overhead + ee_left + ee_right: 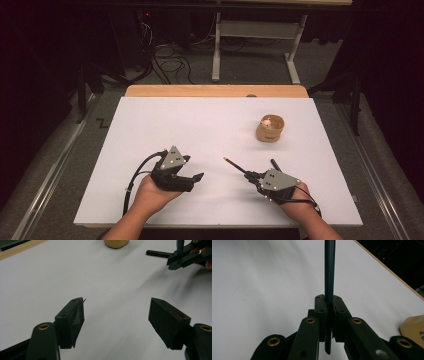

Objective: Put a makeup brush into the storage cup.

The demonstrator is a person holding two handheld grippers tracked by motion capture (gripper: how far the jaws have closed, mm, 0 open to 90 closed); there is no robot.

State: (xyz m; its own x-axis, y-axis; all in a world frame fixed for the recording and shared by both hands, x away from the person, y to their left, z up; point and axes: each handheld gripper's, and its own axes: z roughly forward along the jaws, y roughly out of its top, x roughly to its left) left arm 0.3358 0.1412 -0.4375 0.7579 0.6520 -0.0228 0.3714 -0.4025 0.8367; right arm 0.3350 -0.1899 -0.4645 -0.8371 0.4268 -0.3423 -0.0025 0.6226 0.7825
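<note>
The right tool (252, 176) is clamped on a thin dark pencil-like stick (235, 165); the left tool (192, 177), jaws apart, holds nothing above the white table (210, 125), well apart from a round wooden cup (270, 128) far right.

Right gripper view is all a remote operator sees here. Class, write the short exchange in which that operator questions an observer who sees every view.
Operator: Is the left gripper carrying anything?
Observer: No. The left gripper is open, with nothing between its jaws.
Operator: What is inside the cup?
Observer: The wooden cup holds a small pale thing. I cannot tell what it is.
Operator: Is there anything else near me?
Observer: A black stick lies on the table just beside the right gripper, which clamps the thin dark rod.
</note>
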